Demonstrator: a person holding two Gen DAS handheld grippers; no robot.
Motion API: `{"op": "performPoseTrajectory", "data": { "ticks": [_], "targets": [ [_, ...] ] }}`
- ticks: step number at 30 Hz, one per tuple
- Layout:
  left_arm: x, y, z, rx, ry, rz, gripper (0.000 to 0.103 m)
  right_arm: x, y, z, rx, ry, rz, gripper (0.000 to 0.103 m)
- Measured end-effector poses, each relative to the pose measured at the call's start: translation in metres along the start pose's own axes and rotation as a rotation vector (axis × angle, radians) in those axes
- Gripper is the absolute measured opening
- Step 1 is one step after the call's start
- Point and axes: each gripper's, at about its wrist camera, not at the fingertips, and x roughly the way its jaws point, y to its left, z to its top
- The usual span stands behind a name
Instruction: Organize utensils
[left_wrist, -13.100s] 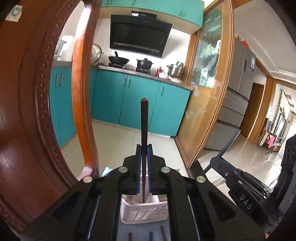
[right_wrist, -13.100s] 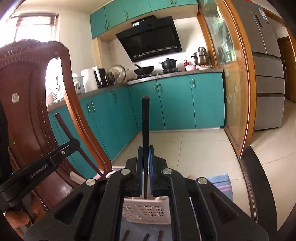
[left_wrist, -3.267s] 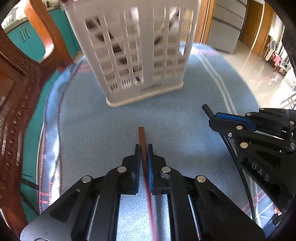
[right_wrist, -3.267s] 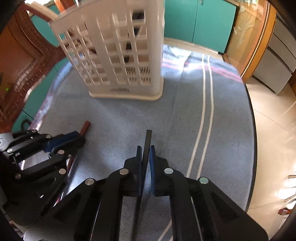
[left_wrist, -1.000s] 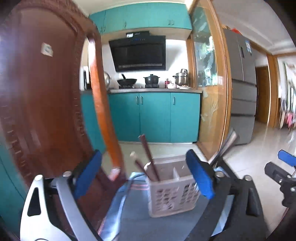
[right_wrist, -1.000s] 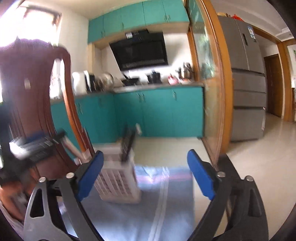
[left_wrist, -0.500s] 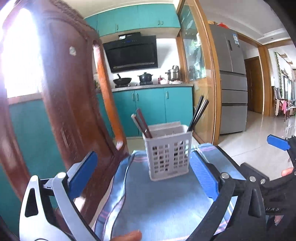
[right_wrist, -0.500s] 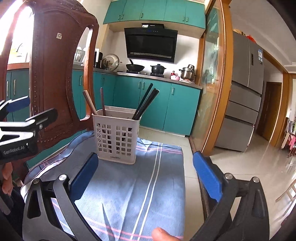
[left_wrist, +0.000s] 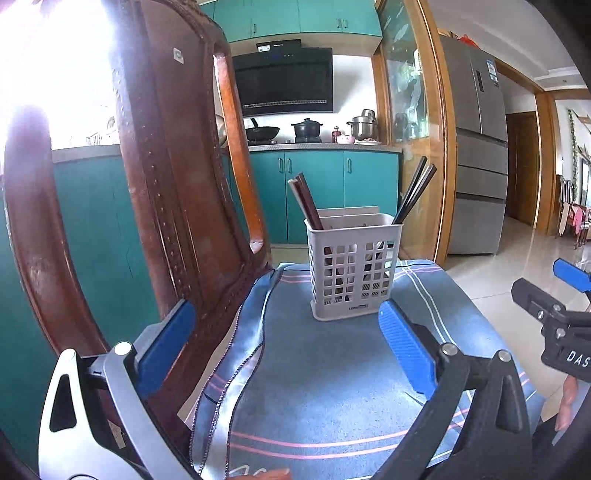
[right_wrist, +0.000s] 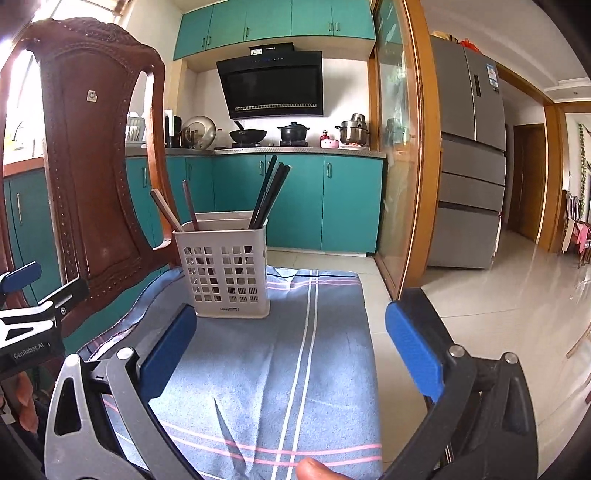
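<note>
A white slotted utensil basket (left_wrist: 352, 269) (right_wrist: 226, 271) stands upright on the blue striped cloth (left_wrist: 332, 369) (right_wrist: 266, 369). Brown chopsticks (left_wrist: 306, 203) (right_wrist: 166, 210) lean in its left compartment. Black chopsticks (left_wrist: 413, 194) (right_wrist: 269, 192) lean in its right one. My left gripper (left_wrist: 288, 343) is wide open and empty, back from the basket. My right gripper (right_wrist: 290, 343) is wide open and empty too, also back from the basket. Each gripper shows at the edge of the other's view: the right one (left_wrist: 561, 317), the left one (right_wrist: 26, 314).
A carved wooden chair back (left_wrist: 155, 192) (right_wrist: 92, 177) rises just left of the cloth. The table edge drops to the tiled floor (right_wrist: 498, 295) on the right. Teal kitchen cabinets (right_wrist: 332, 199) and a fridge (right_wrist: 469, 162) stand far behind.
Earlier each gripper was shut on a chopstick; those now stand in the basket. In the last half second both open grippers have drawn slightly back and steadied.
</note>
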Motion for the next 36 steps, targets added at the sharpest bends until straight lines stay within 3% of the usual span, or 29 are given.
{"op": "performPoseTrajectory", "data": {
  "ticks": [36],
  "targets": [
    [-0.002,-0.012,-0.003,-0.001,0.014,-0.025,0.099,0.004,0.016,-0.009,-0.063,0.019,0.013,0.100]
  ]
}}
